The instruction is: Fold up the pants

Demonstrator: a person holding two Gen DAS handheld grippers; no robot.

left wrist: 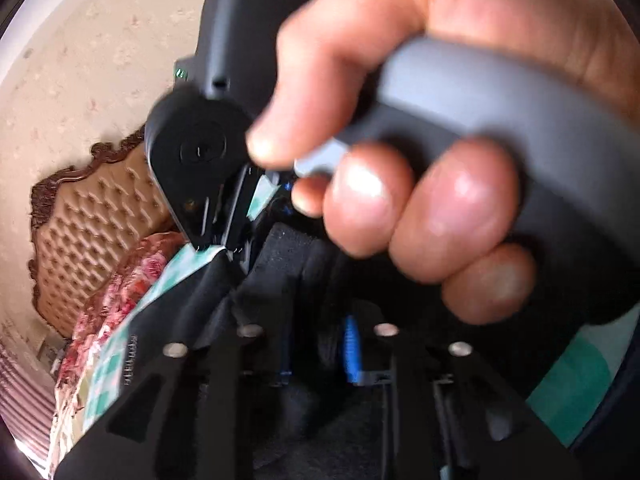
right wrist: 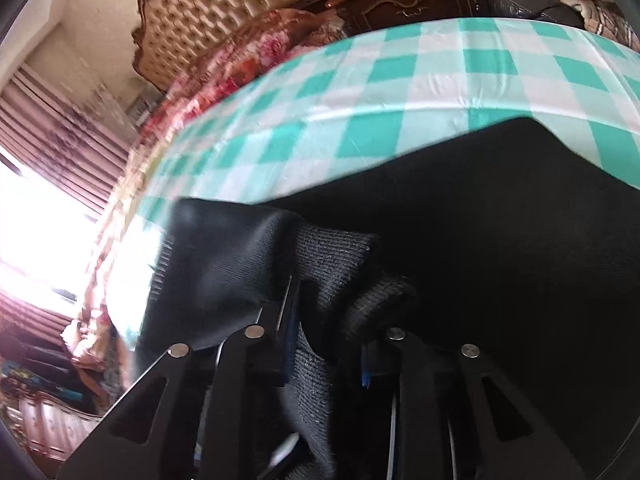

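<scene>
Both hand-held grippers are working the black pants (right wrist: 460, 216) at once, so in my judgement this is the carrying part of a fold: an end of the garment is being brought across the rest of it.

The right hand-held gripper (right wrist: 328, 320) is clamping a bunched ribbed band (a waistband or a cuff, I cannot tell which) with smoother black fabric draping off to its left side. In the left wrist view, the right hand (left wrist: 420, 152) is squeezing the grey handle of that tool, and its black fingers are pinching a fabric edge.

The left hand-held gripper (left wrist: 316, 344) is sitting just beside it with dark cloth bunched between its fingers; it looks to be gripping the pants too, though blur makes the contact hard to read.

The pants are lying on the green-and-white checked cloth (right wrist: 400, 92) covering the bed, their far edge running roughly parallel to the cloth's far edge. A tufted headboard (right wrist: 224, 4) is standing beyond the far left corner.

The next move, as I judge it, calls for keeping both held points level, laying the lifted end squarely onto the flat part, then letting go.

The fabric is matte, soft, and gathering in thick folds where held.
</scene>
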